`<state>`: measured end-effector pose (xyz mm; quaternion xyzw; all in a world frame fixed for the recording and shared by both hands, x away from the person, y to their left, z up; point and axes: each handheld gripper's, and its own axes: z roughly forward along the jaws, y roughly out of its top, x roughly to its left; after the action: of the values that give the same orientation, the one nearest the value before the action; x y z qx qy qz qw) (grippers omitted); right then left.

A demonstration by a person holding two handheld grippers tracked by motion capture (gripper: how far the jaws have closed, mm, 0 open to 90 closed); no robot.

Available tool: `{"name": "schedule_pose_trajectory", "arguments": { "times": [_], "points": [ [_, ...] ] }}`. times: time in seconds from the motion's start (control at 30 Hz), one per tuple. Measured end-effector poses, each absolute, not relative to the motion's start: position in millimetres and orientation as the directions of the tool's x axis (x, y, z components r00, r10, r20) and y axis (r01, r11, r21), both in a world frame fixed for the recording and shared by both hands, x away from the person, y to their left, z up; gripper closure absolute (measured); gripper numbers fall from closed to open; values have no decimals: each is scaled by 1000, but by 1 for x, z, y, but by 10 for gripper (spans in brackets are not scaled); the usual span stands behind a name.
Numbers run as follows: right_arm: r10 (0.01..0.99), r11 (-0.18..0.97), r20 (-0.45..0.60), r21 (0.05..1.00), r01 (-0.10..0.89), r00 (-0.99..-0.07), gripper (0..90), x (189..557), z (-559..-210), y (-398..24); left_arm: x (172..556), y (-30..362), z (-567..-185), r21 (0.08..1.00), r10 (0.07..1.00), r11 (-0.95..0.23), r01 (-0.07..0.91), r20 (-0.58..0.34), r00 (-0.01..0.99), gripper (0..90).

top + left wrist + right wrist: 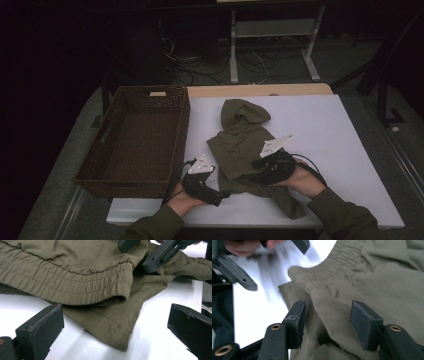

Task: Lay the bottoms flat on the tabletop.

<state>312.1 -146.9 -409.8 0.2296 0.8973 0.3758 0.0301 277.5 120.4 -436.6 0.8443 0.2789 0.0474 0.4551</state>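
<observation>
While the left claw (220, 196) waits wide open and empty at the hem, the shorts (245, 150) lie crumpled on the tabletop (345, 150) just ahead of it. The right claw (325, 322) stands half open astride a fold beyond, not yet pinching, probably to gather the cloth. Farther left sits the basket (135, 135), likely its destination.

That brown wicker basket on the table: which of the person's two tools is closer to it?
The left tool. It sits just off the wicker basket's near right corner, at the olive hoodie's hem. The right tool is farther right, over the hoodie.
</observation>
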Motion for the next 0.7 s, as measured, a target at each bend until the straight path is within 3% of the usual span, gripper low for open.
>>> {"name": "schedule_pose_trajectory", "arguments": {
  "times": [0.1, 0.47, 0.7],
  "points": [
    [445, 628, 103, 673, 392, -890, 471, 313, -415, -144, 278, 120, -437, 795, 514, -430, 427, -173, 840, 0],
    [457, 592, 125, 697, 405, -881, 842, 321, -416, -151, 277, 120, -437, 794, 514, -435, 425, -168, 841, 0],
    [477, 558, 128, 721, 412, -870, 874, 326, -412, -160, 278, 121, -436, 796, 519, -430, 426, -169, 838, 0]
  ]
}}
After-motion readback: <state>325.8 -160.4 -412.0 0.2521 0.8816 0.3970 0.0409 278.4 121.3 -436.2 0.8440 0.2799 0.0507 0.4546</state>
